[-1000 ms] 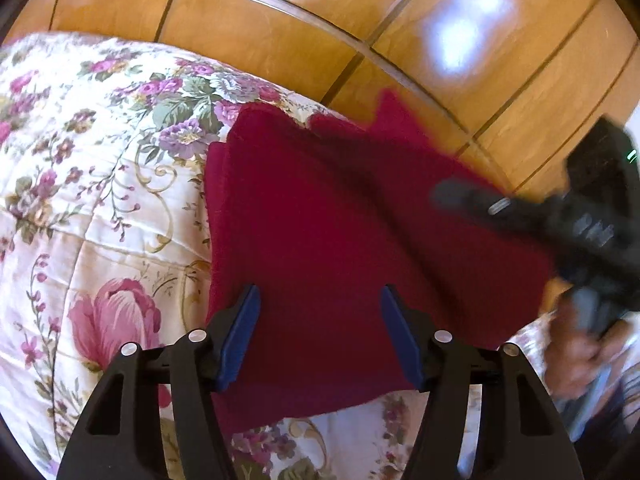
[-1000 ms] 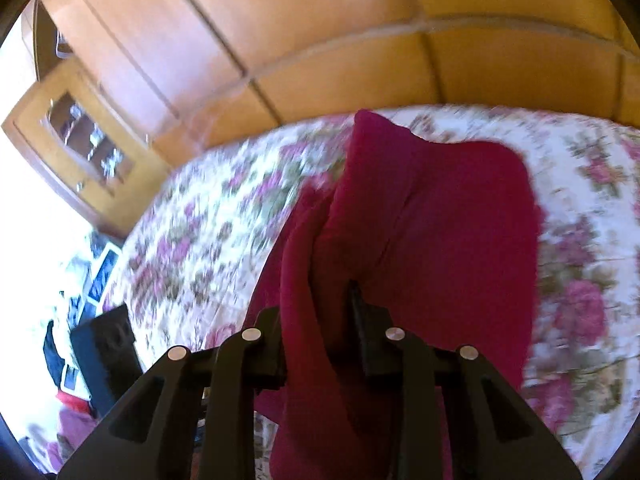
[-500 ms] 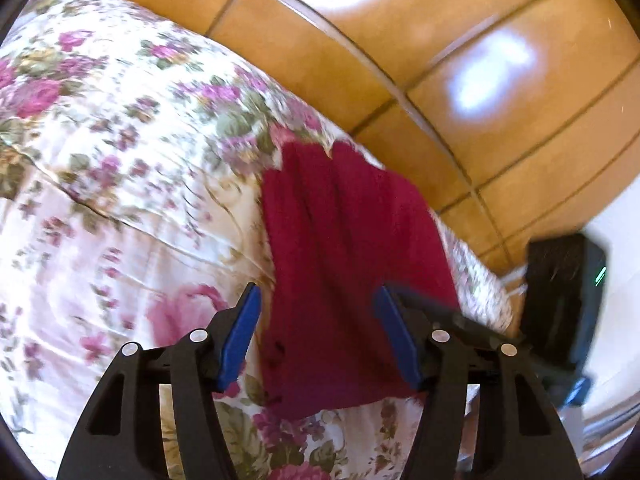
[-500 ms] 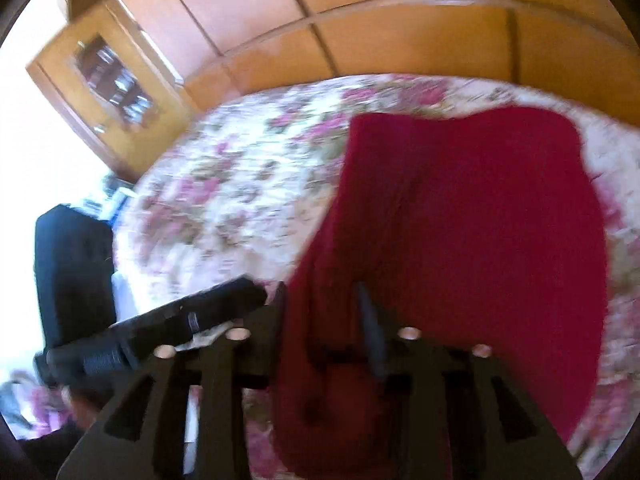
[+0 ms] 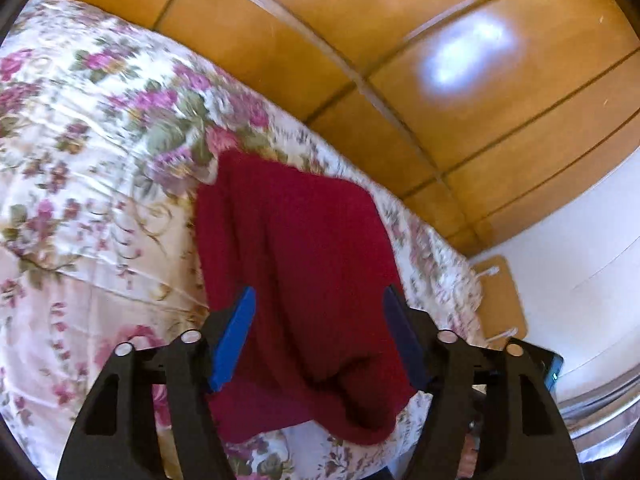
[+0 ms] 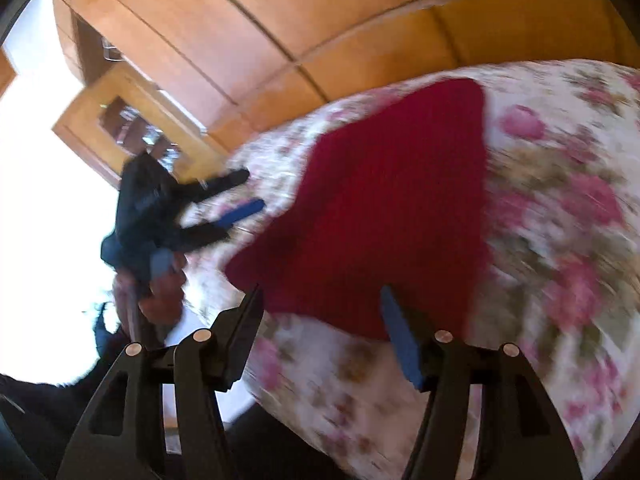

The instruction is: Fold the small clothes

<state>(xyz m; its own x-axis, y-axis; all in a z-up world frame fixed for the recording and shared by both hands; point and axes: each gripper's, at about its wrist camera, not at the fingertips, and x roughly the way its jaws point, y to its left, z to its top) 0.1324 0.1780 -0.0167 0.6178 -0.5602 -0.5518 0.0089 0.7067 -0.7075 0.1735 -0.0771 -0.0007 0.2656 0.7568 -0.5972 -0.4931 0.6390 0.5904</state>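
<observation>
Floral bedspread before wood panels: we see the red cloth lying folded, long axis running away from both tongs. Left gripper hangs wide above it; right gripper, jaws just opened, empty, nearer its near edge.

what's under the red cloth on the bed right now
The red cloth lies folded on the floral bedspread, which shows all round it. Whatever sits directly beneath the cloth is covered. Neither gripper is under it.
</observation>
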